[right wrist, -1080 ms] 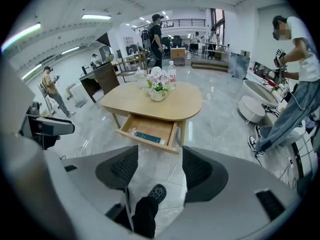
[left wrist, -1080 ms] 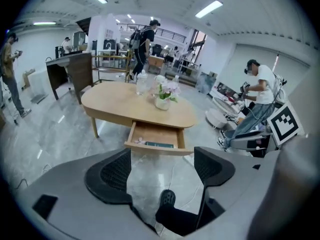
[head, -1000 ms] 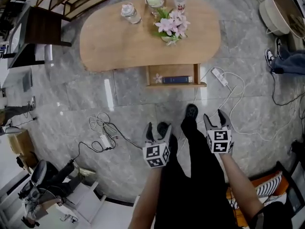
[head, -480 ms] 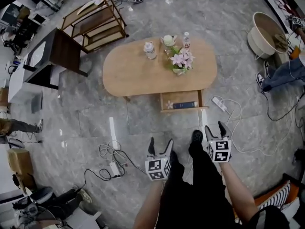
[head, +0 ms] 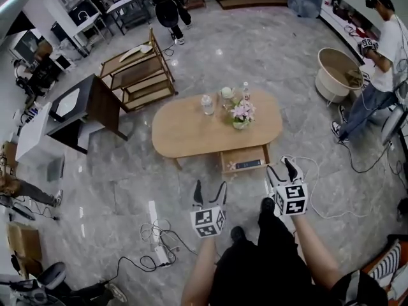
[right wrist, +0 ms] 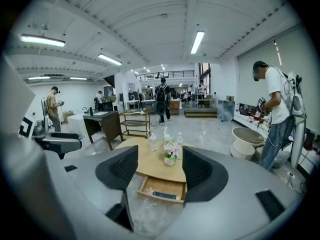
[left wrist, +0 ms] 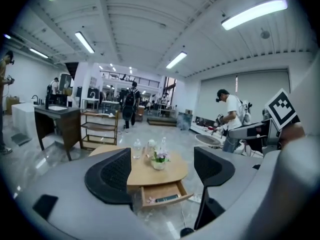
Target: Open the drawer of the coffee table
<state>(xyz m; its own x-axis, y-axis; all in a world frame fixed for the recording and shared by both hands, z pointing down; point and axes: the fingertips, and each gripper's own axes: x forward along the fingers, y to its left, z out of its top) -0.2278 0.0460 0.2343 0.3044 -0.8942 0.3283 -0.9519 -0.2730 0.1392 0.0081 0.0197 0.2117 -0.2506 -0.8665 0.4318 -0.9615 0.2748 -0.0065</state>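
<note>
Head view: the drawer [head: 245, 160] already stands pulled out from under the oval tabletop [head: 191, 132], well apart from the left gripper [head: 210, 185] and right gripper [head: 281, 166].

Left gripper view: its fingers [left wrist: 111, 175] are released, holding nothing.

Right gripper view: released too. The drawer holds a dark book [right wrist: 161, 195] and a pink flower [right wrist: 148, 189]. It looks rigid and light-sliding, so its front edge is likely the best hold.

Grey marble floor [head: 95, 171]; wooden shelf unit [head: 137, 75], dark desk [head: 89, 110]; ceiling strip lights [left wrist: 252, 13].
</note>
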